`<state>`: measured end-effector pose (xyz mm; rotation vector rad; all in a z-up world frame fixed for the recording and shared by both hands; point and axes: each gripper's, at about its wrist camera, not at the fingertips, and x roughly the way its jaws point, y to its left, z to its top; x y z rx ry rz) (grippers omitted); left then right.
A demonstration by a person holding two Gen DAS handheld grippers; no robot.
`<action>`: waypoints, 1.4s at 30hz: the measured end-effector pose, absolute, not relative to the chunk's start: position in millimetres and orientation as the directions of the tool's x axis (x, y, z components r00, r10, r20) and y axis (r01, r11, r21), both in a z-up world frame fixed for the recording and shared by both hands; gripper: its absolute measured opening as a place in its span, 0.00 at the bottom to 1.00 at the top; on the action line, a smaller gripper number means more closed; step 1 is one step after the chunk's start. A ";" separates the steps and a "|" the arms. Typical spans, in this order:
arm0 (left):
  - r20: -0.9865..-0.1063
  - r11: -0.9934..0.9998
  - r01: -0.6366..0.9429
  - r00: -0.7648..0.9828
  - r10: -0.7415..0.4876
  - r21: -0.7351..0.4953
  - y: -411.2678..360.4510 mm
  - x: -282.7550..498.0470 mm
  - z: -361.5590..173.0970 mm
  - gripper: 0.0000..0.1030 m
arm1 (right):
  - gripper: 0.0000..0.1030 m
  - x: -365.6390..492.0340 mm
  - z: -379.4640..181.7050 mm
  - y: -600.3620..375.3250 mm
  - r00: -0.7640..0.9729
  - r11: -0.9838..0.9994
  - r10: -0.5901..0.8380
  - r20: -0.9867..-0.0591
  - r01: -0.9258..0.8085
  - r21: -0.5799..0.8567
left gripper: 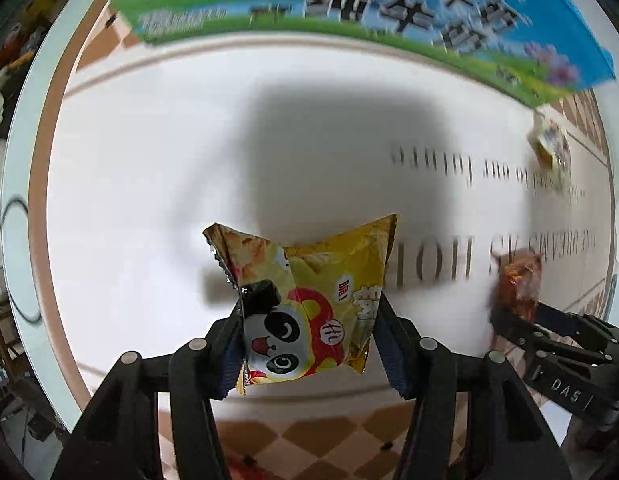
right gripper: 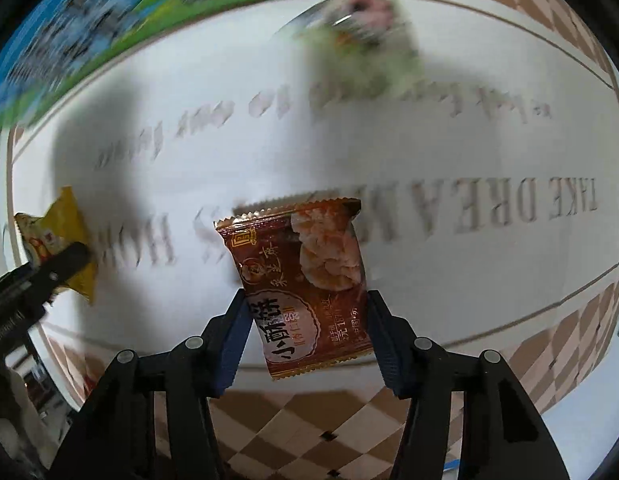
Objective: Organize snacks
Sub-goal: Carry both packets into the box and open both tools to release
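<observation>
Your left tongs (left gripper: 307, 336) clench the yellow panda snack pack (left gripper: 305, 304); your right tongs (right gripper: 305, 330) clench the brown biscuit pack (right gripper: 305, 280). Both hang clear above the desk (left gripper: 149, 168), probably headed for the blue-green box (left gripper: 349, 4) at its far edge.

The blue-and-green carton (right gripper: 89, 36) is cut by the frame edge and smeared, and the greenish packet (right gripper: 365, 36) near it is too blurred to identify.

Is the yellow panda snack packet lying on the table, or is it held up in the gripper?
Held up: the yellow panda packet is clamped in the left gripper.
</observation>
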<state>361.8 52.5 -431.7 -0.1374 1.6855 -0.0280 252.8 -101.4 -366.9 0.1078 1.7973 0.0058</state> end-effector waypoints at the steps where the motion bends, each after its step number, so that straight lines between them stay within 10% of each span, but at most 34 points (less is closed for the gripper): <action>1: -0.985 0.990 -0.088 -0.120 -0.120 -0.110 53.9 355.8 -431.5 0.53 | 0.57 248.6 -366.6 -96.2 -0.230 0.995 0.088 -0.969 0.065 0.075; 15: -0.954 0.957 -0.080 0.136 -0.267 -0.279 84.8 392.1 -287.1 0.53 | 0.57 255.6 -239.2 -77.4 -0.035 0.959 0.282 -0.959 0.041 0.281; 23: -0.945 0.961 -0.055 0.204 -0.254 -0.270 84.6 513.1 -259.5 0.53 | 0.57 401.6 -162.4 -90.8 0.146 0.955 0.294 -0.945 0.004 0.298; 42: -0.954 0.956 -0.077 -0.080 -0.290 -0.284 63.3 659.5 -360.8 0.54 | 0.57 567.6 -292.4 -93.5 0.005 0.981 0.182 -0.983 0.064 0.182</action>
